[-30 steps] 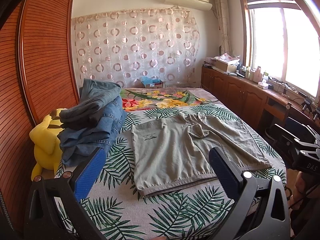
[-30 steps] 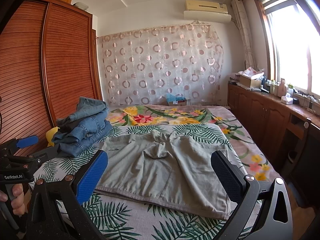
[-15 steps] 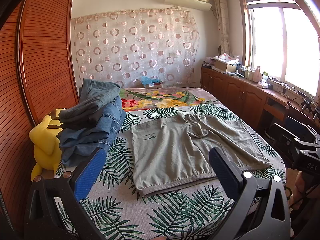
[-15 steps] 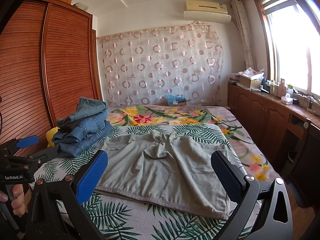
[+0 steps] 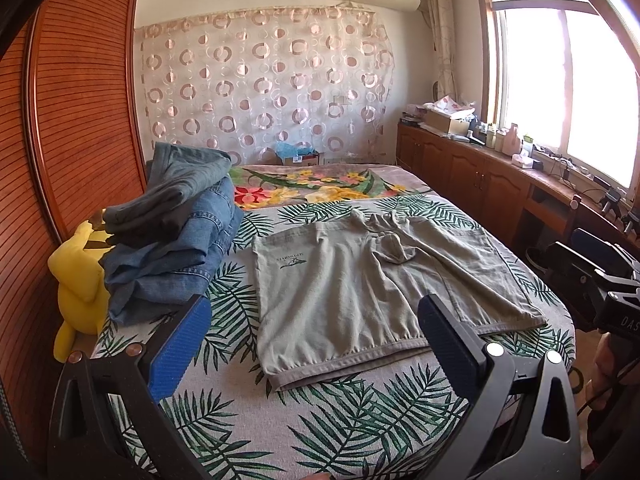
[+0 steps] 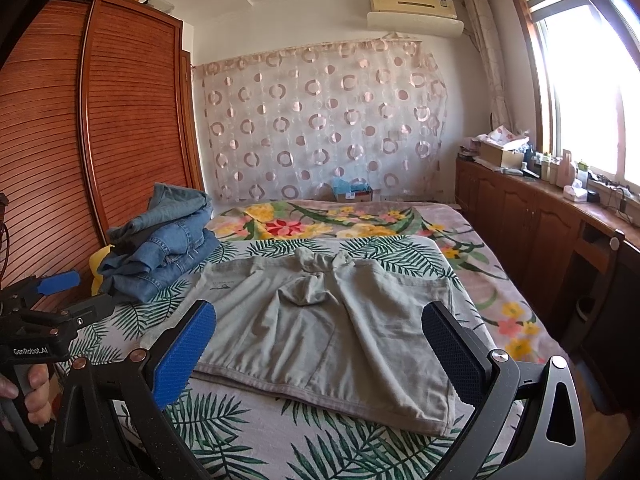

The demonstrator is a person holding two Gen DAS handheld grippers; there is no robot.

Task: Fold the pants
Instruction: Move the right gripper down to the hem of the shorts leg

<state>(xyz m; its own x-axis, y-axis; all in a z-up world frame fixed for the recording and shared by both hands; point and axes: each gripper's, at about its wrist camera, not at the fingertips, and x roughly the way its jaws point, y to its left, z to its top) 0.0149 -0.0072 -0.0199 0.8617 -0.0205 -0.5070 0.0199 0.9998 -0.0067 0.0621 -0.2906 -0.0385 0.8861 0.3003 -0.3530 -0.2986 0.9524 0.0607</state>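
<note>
Grey-green pants (image 5: 360, 288) lie spread flat on the palm-leaf bedspread (image 5: 352, 412), waistband toward me and legs pointing away. They also show in the right wrist view (image 6: 332, 332). My left gripper (image 5: 314, 344) is open and empty, held above the near edge of the bed in front of the waistband. My right gripper (image 6: 320, 348) is open and empty, held over the near right part of the pants. Neither touches the cloth. The left gripper's body also shows at the left edge of the right wrist view (image 6: 36, 320).
A stack of folded jeans (image 5: 172, 232) sits on the bed's left side, beside a yellow plush toy (image 5: 76, 288). A wooden wardrobe (image 5: 72, 120) stands on the left and a wooden cabinet (image 5: 480, 184) under the window on the right.
</note>
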